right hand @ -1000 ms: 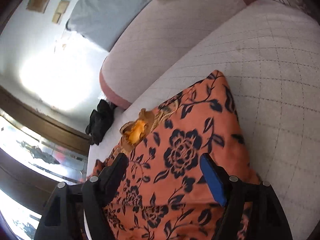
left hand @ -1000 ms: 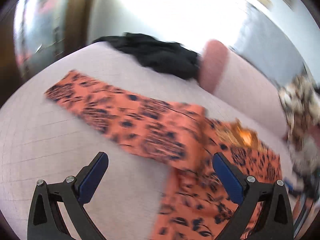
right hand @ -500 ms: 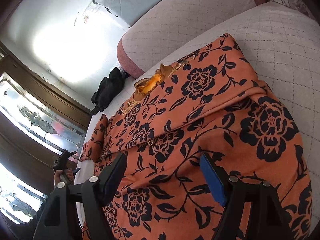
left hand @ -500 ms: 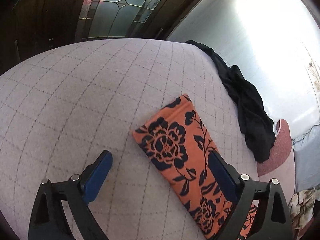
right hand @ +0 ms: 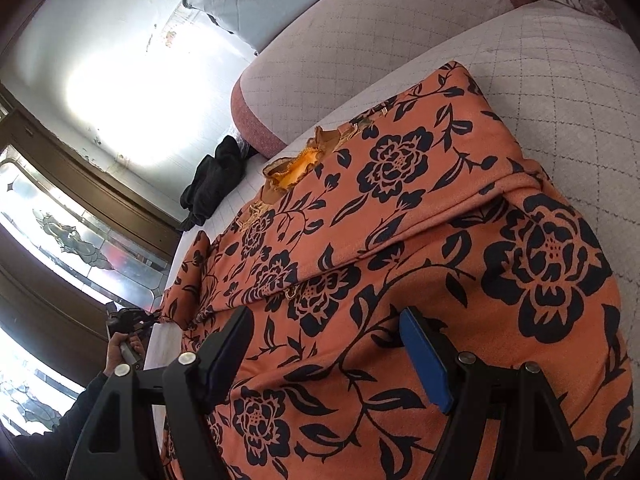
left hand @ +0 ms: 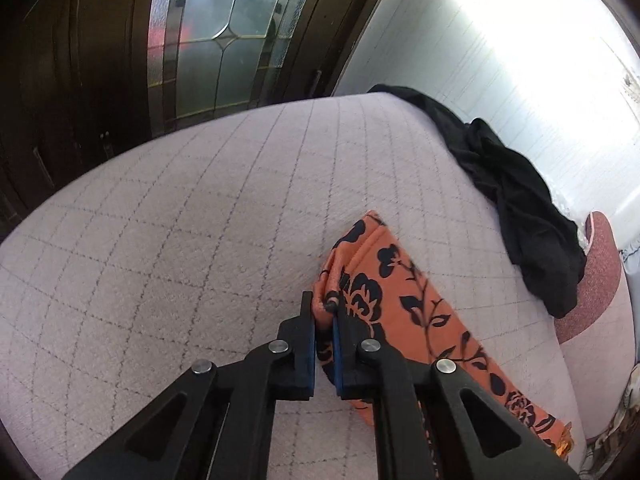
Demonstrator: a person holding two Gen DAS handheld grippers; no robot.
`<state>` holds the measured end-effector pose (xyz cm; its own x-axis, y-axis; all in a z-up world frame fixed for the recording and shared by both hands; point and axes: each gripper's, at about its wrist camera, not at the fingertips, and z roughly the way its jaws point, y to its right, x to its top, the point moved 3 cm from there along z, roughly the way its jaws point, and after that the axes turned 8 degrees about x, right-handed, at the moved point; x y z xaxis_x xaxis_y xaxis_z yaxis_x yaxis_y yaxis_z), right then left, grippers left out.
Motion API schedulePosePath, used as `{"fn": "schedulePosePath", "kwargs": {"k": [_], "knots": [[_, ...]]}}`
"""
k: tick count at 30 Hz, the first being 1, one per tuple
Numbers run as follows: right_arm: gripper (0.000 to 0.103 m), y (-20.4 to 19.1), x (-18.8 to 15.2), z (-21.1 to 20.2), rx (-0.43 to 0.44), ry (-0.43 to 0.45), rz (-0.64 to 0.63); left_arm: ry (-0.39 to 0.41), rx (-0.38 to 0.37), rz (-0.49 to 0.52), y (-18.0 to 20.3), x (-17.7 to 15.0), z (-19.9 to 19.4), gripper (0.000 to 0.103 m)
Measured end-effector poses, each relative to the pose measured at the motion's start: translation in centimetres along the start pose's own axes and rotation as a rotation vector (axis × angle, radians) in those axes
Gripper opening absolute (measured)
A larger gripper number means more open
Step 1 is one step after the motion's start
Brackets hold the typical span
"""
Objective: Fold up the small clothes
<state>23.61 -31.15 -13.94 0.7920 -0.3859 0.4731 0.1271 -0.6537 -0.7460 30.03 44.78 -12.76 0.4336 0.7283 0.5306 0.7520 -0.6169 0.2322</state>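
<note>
The orange floral garment (right hand: 420,240) lies spread across the quilted bed (left hand: 180,240), its long sleeve reaching toward the bed's far end by the glass door. The left gripper (left hand: 324,316) is clamped tight on the sleeve's cuff end — a grip suited to drawing that sleeve back over the body. The right gripper (right hand: 324,344) hovers wide apart over the garment's body, holding nothing — probably ready to steady the cloth.

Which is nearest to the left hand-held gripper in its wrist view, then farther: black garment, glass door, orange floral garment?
1. Orange floral garment: pinched at its end in the left hand-held gripper.
2. Black garment: upper right, at the sofa's far edge.
3. Glass door: beyond the sofa, top left.
</note>
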Motion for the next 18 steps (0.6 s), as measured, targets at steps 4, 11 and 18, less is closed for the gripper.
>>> {"fn": "schedulePosePath", "kwargs": {"k": [4,11,18], "knots": [[0.078,-0.2,0.4,-1.1,0.016,0.034,0.001,0.164,-0.083,0.111,5.1,0.7,-8.4,0.006],[0.078,-0.3,0.9,-3.8,0.060,0.105,0.031,0.349,-0.419,0.333,19.0,-3.8,-25.0,0.006],[0.078,0.2,1.4,-6.6,0.096,0.167,0.065,0.260,-0.667,0.601,33.1,-18.2,-30.6,0.006]]}}
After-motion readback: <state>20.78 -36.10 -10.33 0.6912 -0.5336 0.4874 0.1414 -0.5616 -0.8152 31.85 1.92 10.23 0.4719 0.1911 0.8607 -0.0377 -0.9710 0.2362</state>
